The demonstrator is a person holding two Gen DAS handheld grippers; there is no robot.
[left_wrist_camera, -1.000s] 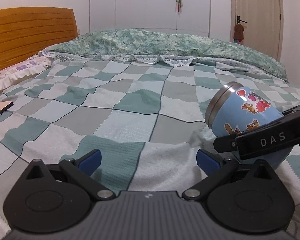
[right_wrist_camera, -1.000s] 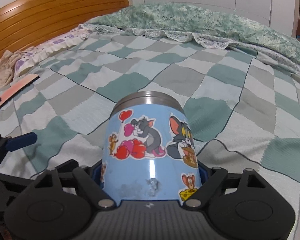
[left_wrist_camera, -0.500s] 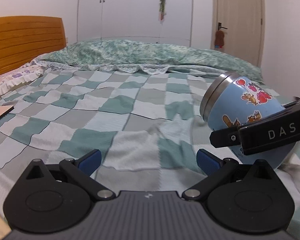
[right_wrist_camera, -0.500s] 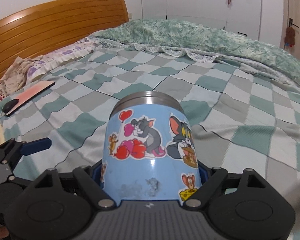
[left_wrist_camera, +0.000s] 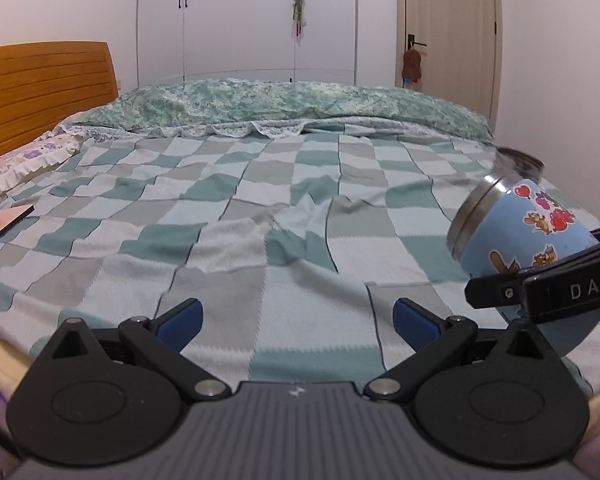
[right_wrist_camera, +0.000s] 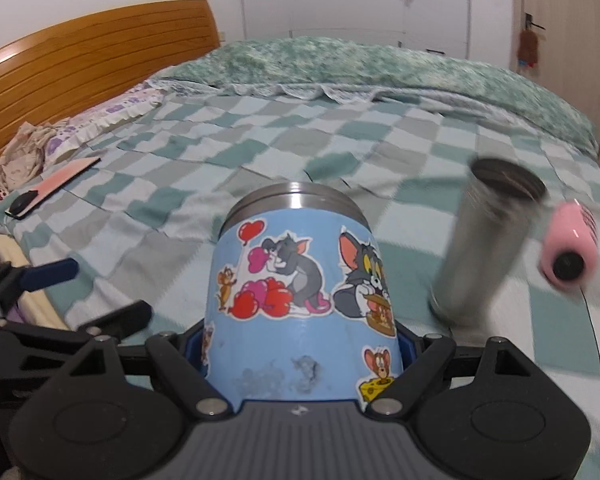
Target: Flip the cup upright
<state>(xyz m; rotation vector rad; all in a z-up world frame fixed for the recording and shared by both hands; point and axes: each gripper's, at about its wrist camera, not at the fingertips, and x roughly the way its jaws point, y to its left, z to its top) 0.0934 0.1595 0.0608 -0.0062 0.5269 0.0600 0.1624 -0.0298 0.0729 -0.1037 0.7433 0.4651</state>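
My right gripper [right_wrist_camera: 300, 344] now carries the sticker-covered blue steel cup [right_wrist_camera: 300, 296] higher; a blurred steel tumbler [right_wrist_camera: 488, 248] and pink cylinder [right_wrist_camera: 570, 248] enter my view.

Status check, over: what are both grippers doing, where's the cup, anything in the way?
Right gripper shut on blue cup, off the bed, tilted. Left gripper open, empty. Steel tumbler and pink object close on the right.
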